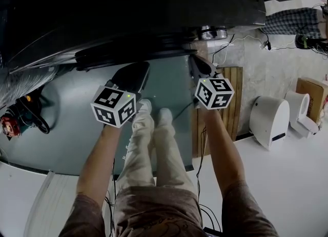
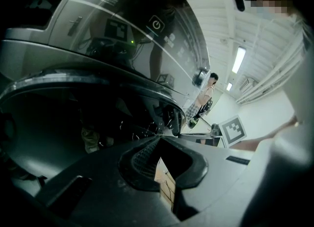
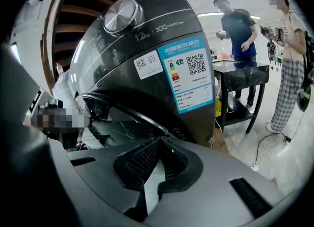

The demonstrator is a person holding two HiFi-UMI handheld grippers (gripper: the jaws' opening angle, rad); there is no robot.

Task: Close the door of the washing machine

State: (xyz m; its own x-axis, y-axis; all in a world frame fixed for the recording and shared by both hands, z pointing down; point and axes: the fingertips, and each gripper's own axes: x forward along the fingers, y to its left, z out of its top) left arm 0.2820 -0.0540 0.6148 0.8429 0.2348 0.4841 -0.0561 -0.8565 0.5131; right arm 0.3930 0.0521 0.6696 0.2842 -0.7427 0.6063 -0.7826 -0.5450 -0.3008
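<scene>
Head view: the left gripper (image 1: 134, 71) and right gripper (image 1: 199, 68) point at the dark washing machine (image 1: 128, 5). Its door (image 1: 133, 54) lies just ahead of both.

Left gripper view: the jaws are closed together and empty. The round glass door fills the frame, very near.

Right gripper view: the jaws are likewise closed on nothing, just below the door's rim.

The door is probably rigid, hinged, fairly heavy and slick on the glass. Pushing its rim looks better than pinching it.
</scene>
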